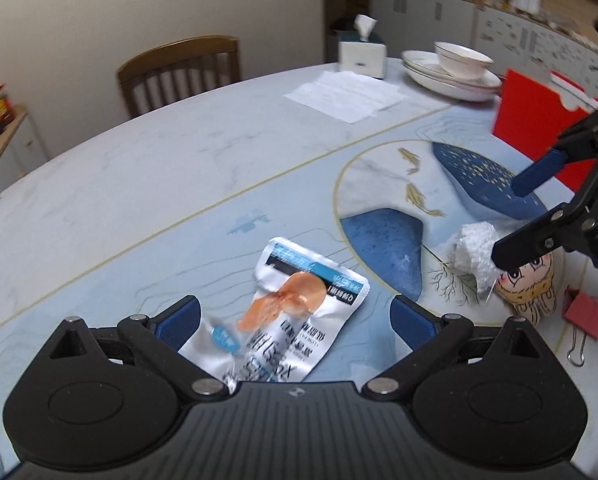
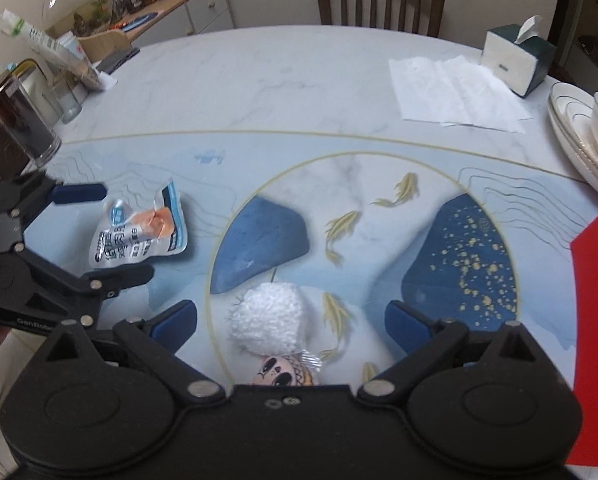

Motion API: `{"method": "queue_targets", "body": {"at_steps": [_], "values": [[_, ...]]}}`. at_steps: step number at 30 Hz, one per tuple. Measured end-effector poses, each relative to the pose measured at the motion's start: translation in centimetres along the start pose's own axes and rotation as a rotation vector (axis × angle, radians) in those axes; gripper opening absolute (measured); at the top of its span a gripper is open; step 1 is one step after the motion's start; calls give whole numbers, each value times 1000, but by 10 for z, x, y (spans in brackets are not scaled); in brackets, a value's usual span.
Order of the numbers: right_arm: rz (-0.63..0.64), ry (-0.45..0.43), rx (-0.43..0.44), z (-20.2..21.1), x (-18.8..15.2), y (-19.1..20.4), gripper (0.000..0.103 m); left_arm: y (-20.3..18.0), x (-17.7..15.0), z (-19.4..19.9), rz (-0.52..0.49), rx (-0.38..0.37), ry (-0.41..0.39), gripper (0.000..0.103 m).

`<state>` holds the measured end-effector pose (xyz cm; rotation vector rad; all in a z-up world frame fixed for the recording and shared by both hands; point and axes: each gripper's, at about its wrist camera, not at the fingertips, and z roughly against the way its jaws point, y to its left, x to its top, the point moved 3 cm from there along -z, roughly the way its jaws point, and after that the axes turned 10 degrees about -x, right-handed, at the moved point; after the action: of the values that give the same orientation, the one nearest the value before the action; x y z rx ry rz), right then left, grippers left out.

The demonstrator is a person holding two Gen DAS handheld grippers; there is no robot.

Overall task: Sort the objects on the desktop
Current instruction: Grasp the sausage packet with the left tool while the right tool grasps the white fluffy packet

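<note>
Left tongs (image 1: pixel 295 320) spread wide around a silver snack pouch (image 1: pixel 295 304) lying on the patterned table (image 1: pixel 139 184), right tongs (image 2: pixel 291 326) spread around a white-capped doll (image 2: pixel 273 330) at the pouch's three o'clock, red binder clip (image 1: pixel 587 314) beyond the doll

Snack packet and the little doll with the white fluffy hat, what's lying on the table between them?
Nothing lies there. In the right wrist view, only bare printed tabletop separates the snack packet from the doll.

Glossy crinkled foil packet (image 1: pixel 295 308); fluffy white yarn on the doll (image 2: pixel 269 320); smooth tabletop (image 1: pixel 159 168).
</note>
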<state>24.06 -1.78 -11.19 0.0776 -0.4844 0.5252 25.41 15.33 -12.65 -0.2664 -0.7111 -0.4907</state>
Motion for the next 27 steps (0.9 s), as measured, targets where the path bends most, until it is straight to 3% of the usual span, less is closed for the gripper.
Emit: {"method": "queue_targets", "body": {"at_steps": [9,20,25,27], "values": [[10,49,-9,-18,1,4,98,12,7,-30,-45,-70,60,101],[42,98,0,-34,0,10,89,14,2,-35,-24,-92,48,96],[66,104,-5,-36,0,13,89,13,6,-33,-19,-85,35,76],[72,102,-6,-37,0,14,88,13,6,-33,-19,-85,36,75]]}}
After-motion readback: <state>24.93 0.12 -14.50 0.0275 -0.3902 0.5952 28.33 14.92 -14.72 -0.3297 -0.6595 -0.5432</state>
